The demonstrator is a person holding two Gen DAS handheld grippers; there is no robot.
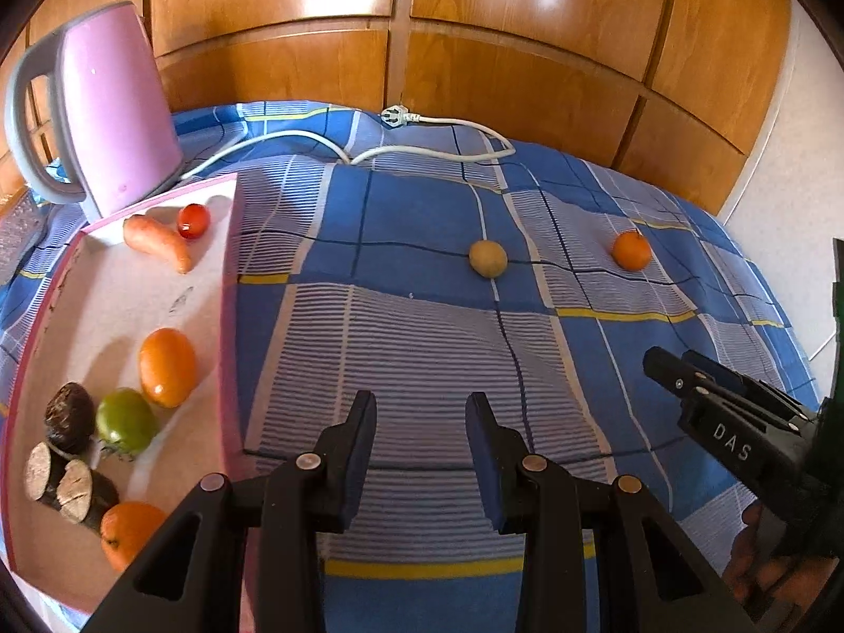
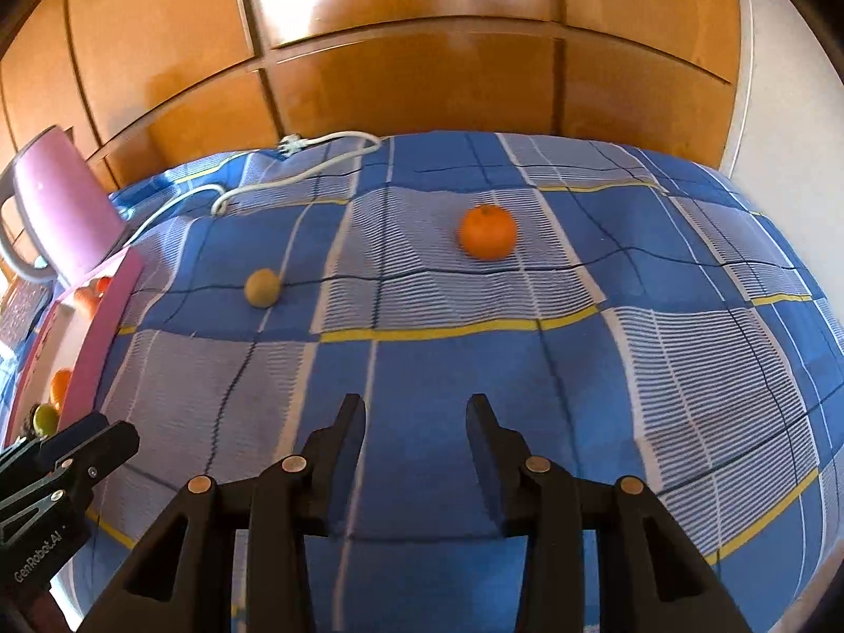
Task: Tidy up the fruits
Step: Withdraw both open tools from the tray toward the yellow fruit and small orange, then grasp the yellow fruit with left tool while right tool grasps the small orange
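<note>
A pink-rimmed tray (image 1: pixel 229 316) at the left holds a carrot (image 1: pixel 156 242), a cherry tomato (image 1: pixel 193 220), an orange fruit (image 1: pixel 168 367), a green tomato (image 1: pixel 125 422), a dark fruit (image 1: pixel 69 415), two cut brown pieces (image 1: pixel 68 488) and a mandarin (image 1: pixel 129 531). On the blue checked cloth lie a yellow-brown kiwi (image 1: pixel 488 258) (image 2: pixel 262 288) and a mandarin (image 1: pixel 631 250) (image 2: pixel 487 231). My left gripper (image 1: pixel 422 422) is open and empty, right of the tray. My right gripper (image 2: pixel 416 422) is open and empty, well short of the mandarin.
A pink kettle (image 1: pixel 113 111) stands behind the tray, its white cord and plug (image 1: pixel 395 117) running across the back of the cloth. Wooden panels (image 1: pixel 422 26) rise behind. Each gripper shows in the other's view: the right (image 1: pixel 712 406), the left (image 2: pixel 68 453).
</note>
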